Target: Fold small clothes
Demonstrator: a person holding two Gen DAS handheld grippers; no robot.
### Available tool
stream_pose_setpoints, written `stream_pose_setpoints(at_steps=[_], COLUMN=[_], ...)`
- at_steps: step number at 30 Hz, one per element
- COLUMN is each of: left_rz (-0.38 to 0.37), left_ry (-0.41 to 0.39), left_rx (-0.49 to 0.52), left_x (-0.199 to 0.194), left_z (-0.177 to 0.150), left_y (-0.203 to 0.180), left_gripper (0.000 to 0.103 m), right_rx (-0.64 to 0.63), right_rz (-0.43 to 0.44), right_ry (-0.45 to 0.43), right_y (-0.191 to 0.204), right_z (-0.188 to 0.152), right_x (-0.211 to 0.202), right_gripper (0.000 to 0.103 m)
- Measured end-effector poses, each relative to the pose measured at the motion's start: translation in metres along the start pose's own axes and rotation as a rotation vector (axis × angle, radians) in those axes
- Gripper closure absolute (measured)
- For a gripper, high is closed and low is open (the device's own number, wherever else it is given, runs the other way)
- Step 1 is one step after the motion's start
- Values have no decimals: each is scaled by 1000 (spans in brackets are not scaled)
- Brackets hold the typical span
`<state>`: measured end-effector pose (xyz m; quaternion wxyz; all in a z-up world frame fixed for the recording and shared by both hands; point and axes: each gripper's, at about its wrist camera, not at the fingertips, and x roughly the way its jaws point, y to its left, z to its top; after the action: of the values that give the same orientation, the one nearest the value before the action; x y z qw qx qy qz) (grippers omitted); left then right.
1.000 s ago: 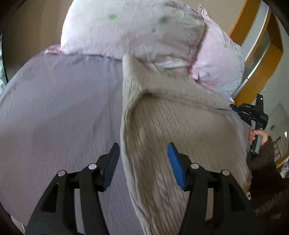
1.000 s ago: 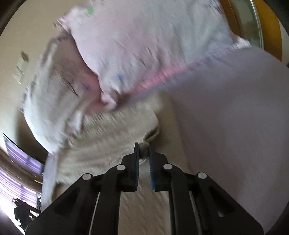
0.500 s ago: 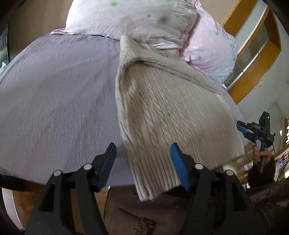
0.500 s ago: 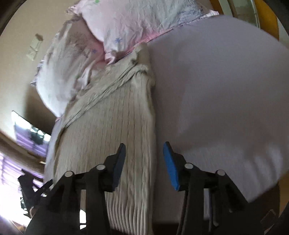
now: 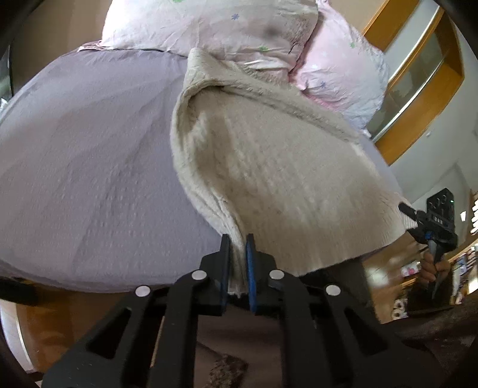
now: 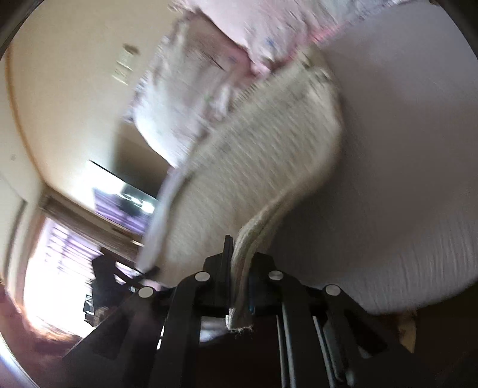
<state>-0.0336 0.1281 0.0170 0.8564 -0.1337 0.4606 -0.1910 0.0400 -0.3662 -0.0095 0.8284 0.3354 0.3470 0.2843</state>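
A beige cable-knit sweater [image 5: 277, 167] lies on a lilac bed sheet [image 5: 89, 167], its folded top edge toward the pillows. My left gripper [image 5: 237, 253] is shut on the sweater's near left hem corner at the bed's front edge. My right gripper [image 6: 239, 253] is shut on the sweater's [image 6: 263, 167] near right hem corner, and the hem hangs out behind the jaws. The right gripper also shows at the far right of the left wrist view [image 5: 430, 226], at the other hem corner. The right wrist view is motion-blurred.
Two pale pink pillows [image 5: 227, 27] lie at the head of the bed, touching the sweater's far edge. A wooden window frame [image 5: 424, 74] is at the right. The bed sheet [image 6: 403, 149] spreads wide on both sides of the sweater. Dark floor lies below the bed edge.
Both grippers were open over the hem half a second ago. Now both have dropped to the bed's front edge and shut on the sweater's hem corners.
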Motion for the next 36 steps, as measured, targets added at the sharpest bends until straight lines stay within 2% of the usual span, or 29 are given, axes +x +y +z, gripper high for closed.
stream_pose_setpoints(at_steps=[4,6,8,11,13,14,16,17,18,19,20,21,22,23,24,28,31,34,36], left_rz=[-107,-157,-201,-208,-161,-115,-34,-18,-17,-21,-41,-49,-42,-24,-15,20,52,65,51], left_ry=[-80,-134,-207,-269,-305,-312,-311,-291,-273,-269,-275,-281,-282,-277,-261,-158,-86,-20,-45], left_rx=[-13,-25,-35,-62,-77,-81,-101,-124,-162,-199,-220,-216,-203,-186,-172,-114,-98,-127,-152], left_x=[-10,-13,-9,12,35,55,85,102,112,116,114,111,106,101,98,104,118,138,144], left_z=[32,60,102,164,203,228,258,271,279,282,281,280,275,270,265,244,238,238,238], left_y=[5,12,21,35,43,45,54,61,68,74,79,80,80,79,79,73,74,81,84], left_gripper=[95,95,95,95,95,95,95,95,95,94,92,79,55,45,37,31,31,32,32], right_rx=[-13,1,9,44,105,159,226,269,300,324,342,327,294,247,220,136,129,124,116], right_rz=[100,150,188,190,162,105,-15,-87,-131,-139,-114,-84,-64,-70,-71,-60,-53,-54,-53], right_ry=[-97,-146,-187,-241,-276,-298,-312,-298,-275,-262,-271,-295,-323,-357,-376,-410,-400,-387,-387], right_y=[13,14,15,9,-4,-18,-40,-54,-64,-71,-77,-77,-74,-68,-65,-53,-55,-55,-53], right_z=[39,69,106,167,202,223,244,255,260,259,256,253,250,249,247,247,244,242,242], right_x=[-7,-4,4,34,61,80,105,124,135,141,142,137,132,122,116,99,99,101,101], right_gripper=[94,94,95,95,95,94,94,90,78,69,48,32,25,17,16,16,16,16,16])
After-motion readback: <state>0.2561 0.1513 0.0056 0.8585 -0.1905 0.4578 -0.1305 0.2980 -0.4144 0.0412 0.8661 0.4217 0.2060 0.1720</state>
